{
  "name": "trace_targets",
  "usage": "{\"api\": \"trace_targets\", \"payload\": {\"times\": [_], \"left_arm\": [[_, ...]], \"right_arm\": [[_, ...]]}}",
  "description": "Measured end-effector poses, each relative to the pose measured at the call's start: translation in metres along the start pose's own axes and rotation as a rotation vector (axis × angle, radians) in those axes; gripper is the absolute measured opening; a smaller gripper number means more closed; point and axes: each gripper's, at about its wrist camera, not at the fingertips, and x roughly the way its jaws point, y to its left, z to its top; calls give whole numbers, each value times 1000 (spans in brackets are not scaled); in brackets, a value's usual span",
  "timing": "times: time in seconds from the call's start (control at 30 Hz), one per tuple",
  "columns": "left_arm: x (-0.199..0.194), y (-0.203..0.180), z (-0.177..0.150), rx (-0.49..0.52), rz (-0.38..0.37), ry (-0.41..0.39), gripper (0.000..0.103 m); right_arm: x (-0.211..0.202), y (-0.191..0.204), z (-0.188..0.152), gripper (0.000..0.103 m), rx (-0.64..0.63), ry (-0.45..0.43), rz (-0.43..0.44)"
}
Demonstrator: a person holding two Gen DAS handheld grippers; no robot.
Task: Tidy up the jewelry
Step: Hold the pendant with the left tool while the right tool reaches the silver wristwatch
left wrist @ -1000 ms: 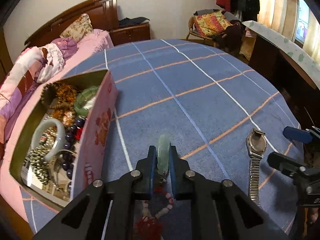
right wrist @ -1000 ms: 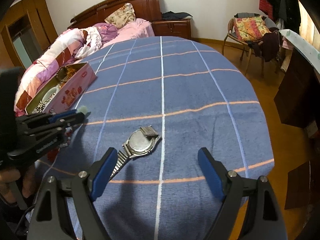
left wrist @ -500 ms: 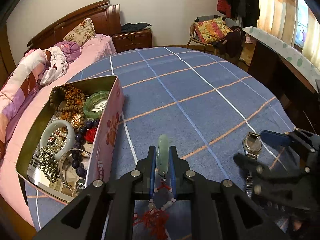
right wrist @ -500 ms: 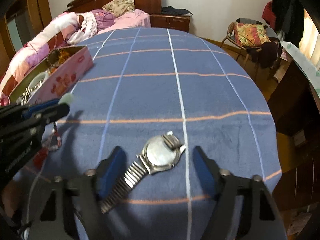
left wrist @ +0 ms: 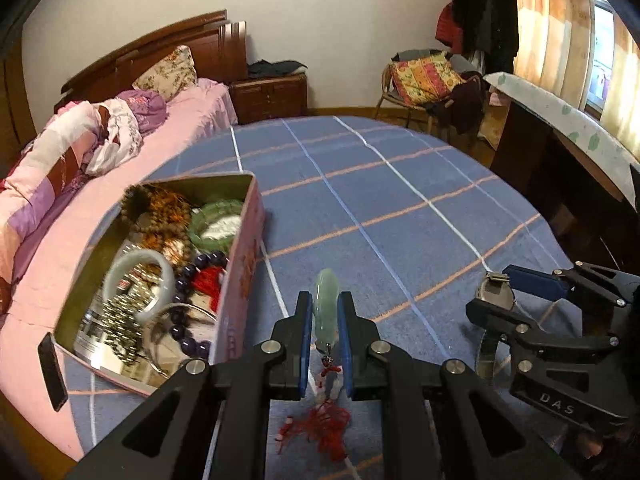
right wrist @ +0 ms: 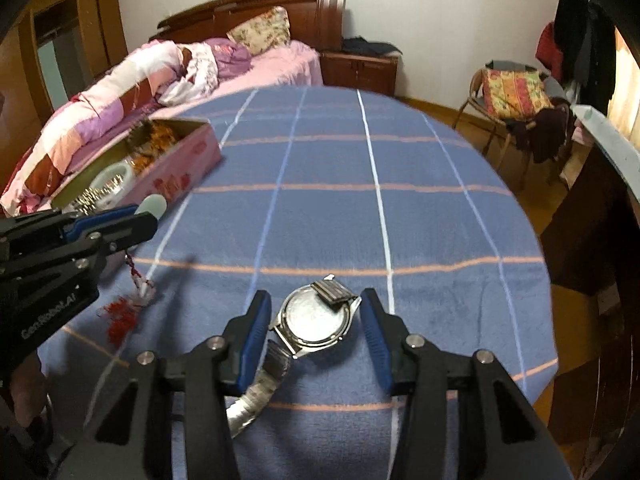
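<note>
My left gripper [left wrist: 325, 312] is shut on a pale green jade pendant [left wrist: 326, 308]; its red tassel [left wrist: 326, 426] hangs down to the blue checked cloth. The pendant also shows in the right wrist view [right wrist: 154, 205]. An open pink tin [left wrist: 240, 264] full of bracelets and beads stands just left of the left gripper. My right gripper [right wrist: 316, 316] is open, its blue pads on either side of a silver wristwatch [right wrist: 314, 320] that lies face down on the cloth. The watch also shows in the left wrist view [left wrist: 494, 294].
The blue cloth [right wrist: 340, 208] covers a table with rounded edges. A pink bed [left wrist: 80, 168] lies along the left side. A chair with cushions [right wrist: 516, 96] and a dark desk [left wrist: 560, 160] stand to the right.
My right gripper has come down over the watch and now straddles its case. My left gripper has lifted the pendant and moved nearer the tin.
</note>
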Motion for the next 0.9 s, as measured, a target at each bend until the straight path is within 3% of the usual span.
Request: {"api": "trace_targets", "payload": {"times": [0.3, 0.47, 0.5, 0.57, 0.6, 0.9], "left_arm": [[-27, 10, 13, -18, 7, -61, 12], [-41, 20, 20, -36, 16, -87, 12], [-42, 23, 21, -41, 18, -89, 12], [-44, 28, 21, -50, 28, -96, 12], [-44, 31, 21, -58, 30, -96, 9], [-44, 46, 20, -92, 33, -96, 8]], "right_arm": [[-22, 19, 24, 48, -39, -83, 35], [-28, 32, 38, 37, -83, -109, 61], [-28, 35, 40, 24, -94, -109, 64], [-25, 40, 43, 15, -114, -102, 65], [-23, 42, 44, 2, -122, -100, 52], [-16, 18, 34, 6, -71, -67, 46]]}}
